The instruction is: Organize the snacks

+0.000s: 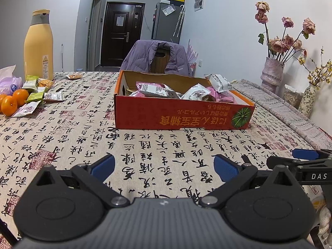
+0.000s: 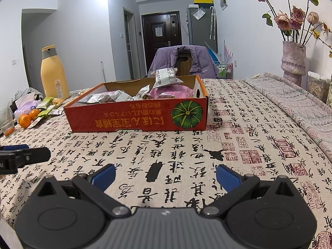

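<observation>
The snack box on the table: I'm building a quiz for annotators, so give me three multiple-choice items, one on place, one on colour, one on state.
1. Where do the loose snack packets lie?
A. left of the box, by the oranges
B. on the chair
C. inside the vase

2. What colour is the front wall of the snack box?
A. blue
B. red-orange
C. white

3. How is the left tool?
A. shut on a packet
B. open and empty
C. shut on an orange

Key: 1 A, the packets sit beside the oranges; 2 B, the wall with the pumpkin print is red-orange; 3 B, its blue pads stand apart over bare tablecloth.
</observation>
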The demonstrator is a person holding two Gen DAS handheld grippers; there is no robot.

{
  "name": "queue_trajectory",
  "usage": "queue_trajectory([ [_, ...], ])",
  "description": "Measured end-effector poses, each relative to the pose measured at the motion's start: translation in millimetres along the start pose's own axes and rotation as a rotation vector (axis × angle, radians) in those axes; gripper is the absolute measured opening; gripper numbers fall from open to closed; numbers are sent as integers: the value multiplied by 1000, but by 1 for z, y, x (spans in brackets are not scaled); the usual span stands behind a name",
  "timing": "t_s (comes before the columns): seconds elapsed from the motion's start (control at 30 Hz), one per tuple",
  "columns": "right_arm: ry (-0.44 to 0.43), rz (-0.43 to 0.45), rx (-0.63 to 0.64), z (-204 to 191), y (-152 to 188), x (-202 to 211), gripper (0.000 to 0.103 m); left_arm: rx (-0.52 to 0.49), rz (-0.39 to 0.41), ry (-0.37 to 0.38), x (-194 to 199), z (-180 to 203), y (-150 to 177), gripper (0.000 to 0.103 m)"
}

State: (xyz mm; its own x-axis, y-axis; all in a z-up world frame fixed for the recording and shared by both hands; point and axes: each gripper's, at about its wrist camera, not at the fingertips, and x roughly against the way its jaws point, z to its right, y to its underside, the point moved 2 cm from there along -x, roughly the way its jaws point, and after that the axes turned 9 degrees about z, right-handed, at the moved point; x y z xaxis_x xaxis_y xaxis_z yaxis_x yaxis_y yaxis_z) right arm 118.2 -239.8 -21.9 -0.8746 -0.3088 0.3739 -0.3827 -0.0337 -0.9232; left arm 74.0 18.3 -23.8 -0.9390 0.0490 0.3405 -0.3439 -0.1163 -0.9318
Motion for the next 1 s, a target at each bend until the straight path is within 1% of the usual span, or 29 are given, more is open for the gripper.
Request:
queue_trajectory([
  [0.67, 0, -1, 0, 0, 0, 0, 103, 0, 0, 4, 2, 0, 1, 103],
  [1.0, -2, -7, 1, -1, 3, -1, 103, 11, 15, 11, 4, -1, 3, 103],
])
